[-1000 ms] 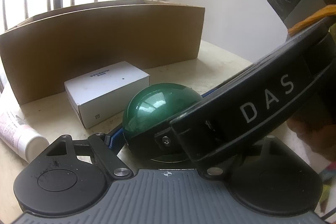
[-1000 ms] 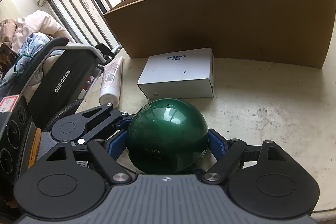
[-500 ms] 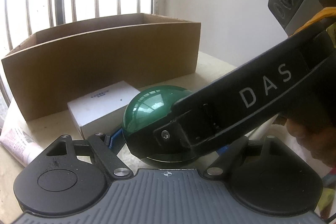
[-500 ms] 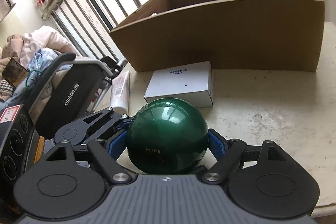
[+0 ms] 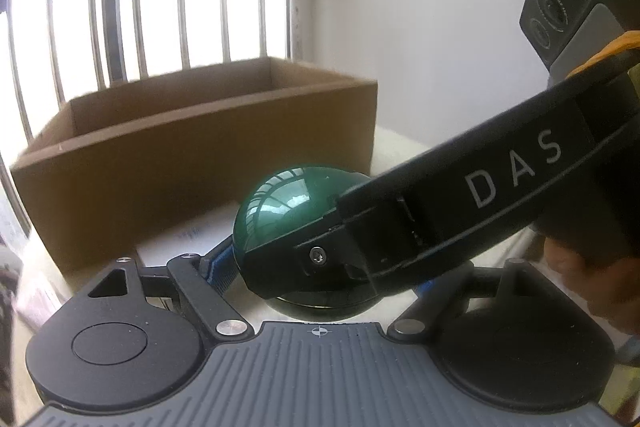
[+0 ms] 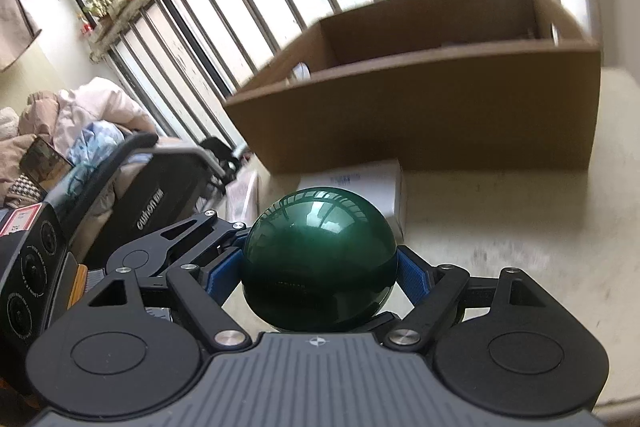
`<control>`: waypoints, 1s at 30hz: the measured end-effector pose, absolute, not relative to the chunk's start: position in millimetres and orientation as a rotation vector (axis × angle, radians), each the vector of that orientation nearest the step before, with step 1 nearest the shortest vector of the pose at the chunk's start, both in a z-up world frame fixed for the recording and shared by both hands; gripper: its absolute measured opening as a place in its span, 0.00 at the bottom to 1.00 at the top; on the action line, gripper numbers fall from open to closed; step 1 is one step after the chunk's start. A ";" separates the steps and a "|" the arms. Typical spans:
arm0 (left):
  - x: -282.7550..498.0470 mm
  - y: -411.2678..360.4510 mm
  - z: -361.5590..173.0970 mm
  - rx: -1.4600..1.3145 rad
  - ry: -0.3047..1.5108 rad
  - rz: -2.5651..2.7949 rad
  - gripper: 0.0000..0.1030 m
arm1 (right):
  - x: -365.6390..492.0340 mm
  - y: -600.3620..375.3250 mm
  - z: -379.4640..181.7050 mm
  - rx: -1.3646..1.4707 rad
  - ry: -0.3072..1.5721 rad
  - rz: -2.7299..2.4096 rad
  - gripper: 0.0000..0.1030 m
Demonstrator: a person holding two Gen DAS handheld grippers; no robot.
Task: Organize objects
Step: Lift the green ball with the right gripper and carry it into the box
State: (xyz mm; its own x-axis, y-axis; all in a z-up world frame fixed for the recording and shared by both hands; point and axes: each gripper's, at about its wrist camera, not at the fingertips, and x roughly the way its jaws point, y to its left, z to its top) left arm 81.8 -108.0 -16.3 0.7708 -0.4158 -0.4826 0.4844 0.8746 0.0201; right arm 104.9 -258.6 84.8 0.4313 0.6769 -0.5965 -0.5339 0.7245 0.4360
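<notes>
A glossy dark green ball [image 6: 320, 259] with a black base is held off the table between both grippers. My right gripper [image 6: 320, 275] presses its blue pads [image 6: 412, 273] on the ball's left and right sides. My left gripper [image 6: 192, 243] comes in from the left and grips the same ball. In the left wrist view the green ball [image 5: 288, 211] sits between the left gripper's [image 5: 320, 279] fingers, and the right gripper's black body [image 5: 480, 195] crosses in front and hides the right pad. An open cardboard box [image 6: 440, 107] stands behind.
A small white carton [image 6: 360, 183] lies on the pale table [image 6: 500, 227] in front of the cardboard box [image 5: 200, 167]. A white tube [image 6: 244, 195] lies at the table's left edge. A black folded frame [image 6: 152, 211] stands left of the table. A barred window is behind.
Both grippers have risen with the green ball. The box and white carton sit lower and farther in view, and the box's inside now shows.
</notes>
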 end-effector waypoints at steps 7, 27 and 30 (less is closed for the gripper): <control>103.3 -113.1 38.8 0.208 0.368 -0.455 0.79 | 125.9 -258.4 138.6 0.174 0.717 0.790 0.82; 314.3 -121.1 73.5 0.110 0.646 -0.521 0.79 | 318.0 -245.5 169.5 0.202 0.983 0.715 0.82; 345.7 -122.9 57.4 0.078 0.753 -0.535 0.79 | 345.3 -244.8 147.6 0.216 1.088 0.698 0.82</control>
State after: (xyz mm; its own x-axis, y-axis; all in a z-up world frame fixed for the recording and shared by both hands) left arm 345.7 -122.9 57.4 0.6029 -0.4341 -0.6694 0.4886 0.8642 -0.1203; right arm 345.3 -244.8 147.6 0.2772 0.6164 -0.7370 -0.4134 0.7690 0.4876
